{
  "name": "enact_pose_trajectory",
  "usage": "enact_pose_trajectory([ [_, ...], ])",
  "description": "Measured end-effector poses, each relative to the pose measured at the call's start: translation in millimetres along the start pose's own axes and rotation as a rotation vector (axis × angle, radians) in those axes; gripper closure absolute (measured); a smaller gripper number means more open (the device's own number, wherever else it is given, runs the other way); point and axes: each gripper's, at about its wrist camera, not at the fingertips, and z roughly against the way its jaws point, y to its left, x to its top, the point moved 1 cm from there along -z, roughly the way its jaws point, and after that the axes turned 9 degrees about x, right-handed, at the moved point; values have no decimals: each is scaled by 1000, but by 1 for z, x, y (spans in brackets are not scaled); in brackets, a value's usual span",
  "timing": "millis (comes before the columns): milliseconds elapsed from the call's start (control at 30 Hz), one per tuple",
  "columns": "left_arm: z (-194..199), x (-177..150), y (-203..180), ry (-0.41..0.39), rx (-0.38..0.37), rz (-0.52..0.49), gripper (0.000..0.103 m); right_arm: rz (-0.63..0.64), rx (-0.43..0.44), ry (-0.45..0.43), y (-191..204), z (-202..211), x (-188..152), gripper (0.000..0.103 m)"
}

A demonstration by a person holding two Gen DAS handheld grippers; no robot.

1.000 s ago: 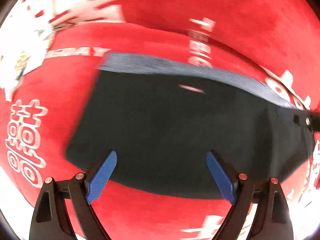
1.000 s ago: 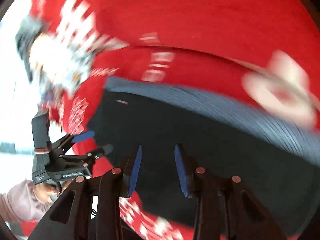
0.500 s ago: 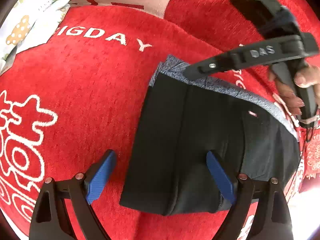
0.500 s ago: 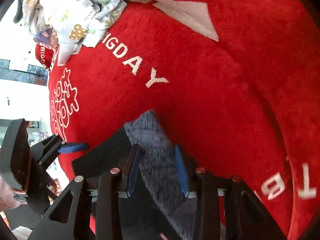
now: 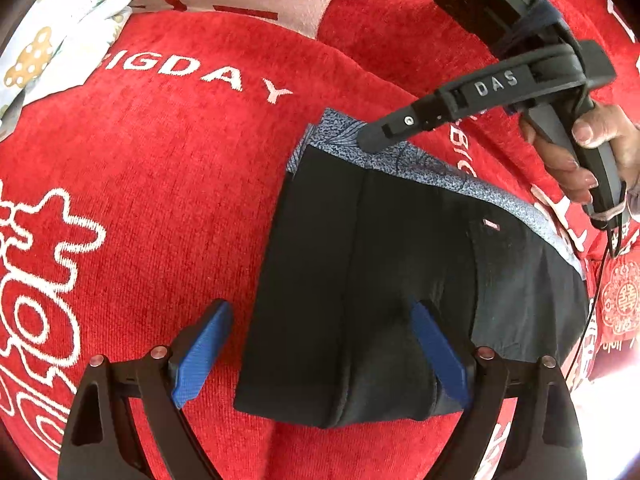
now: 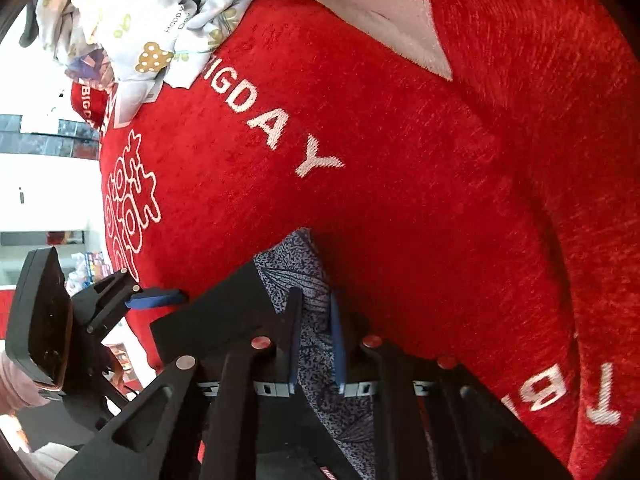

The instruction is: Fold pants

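The black pants (image 5: pixel 380 280) lie folded on the red blanket (image 5: pixel 160 184), grey speckled waistband (image 5: pixel 420 164) at the far edge. My left gripper (image 5: pixel 320 348) is open just above the near edge of the pants, one finger over the blanket, the other over the cloth. My right gripper (image 6: pixel 316 340) is narrowed around the waistband (image 6: pixel 296 272), its jaws a small gap apart on either side. It also shows in the left wrist view (image 5: pixel 384 136), its tip on the waistband's left end. The left gripper shows in the right wrist view (image 6: pixel 156 298).
The red blanket carries white lettering "BIGDAY" (image 6: pixel 272 124). A pile of pale printed clothes (image 6: pixel 152 20) lies at its far left corner, also in the left wrist view (image 5: pixel 52 48). A hand (image 5: pixel 592 152) holds the right gripper's handle.
The pants went from spread and moving to lying folded and still. My right gripper came down onto the waistband's end and its jaws narrowed. My left gripper stayed open.
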Motion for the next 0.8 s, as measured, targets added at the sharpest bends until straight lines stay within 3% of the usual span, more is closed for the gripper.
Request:
enact_pose_trajectory([
  [67, -1, 0, 2, -3, -13, 6, 11, -10, -13, -14, -4, 2, 2, 62],
  [167, -1, -3, 3, -6, -22, 2, 11, 6, 15, 8, -6, -4, 1, 58],
  [233, 1, -3, 2, -8, -20, -8, 11, 17, 24, 32, -2, -9, -1, 85],
  [267, 2, -4, 2, -6, -20, -8, 11, 43, 9, 20, 6, -7, -2, 93],
  [467, 21, -14, 2, -24, -8, 14, 11, 117, 75, -8, 36, 15, -6, 94],
  [667, 17, -17, 3, -6, 44, 19, 11, 66, -40, -43, 25, -4, -5, 94],
  [800, 15, -18, -1, -2, 23, 25, 11, 133, -127, -55, 42, 6, -14, 94],
])
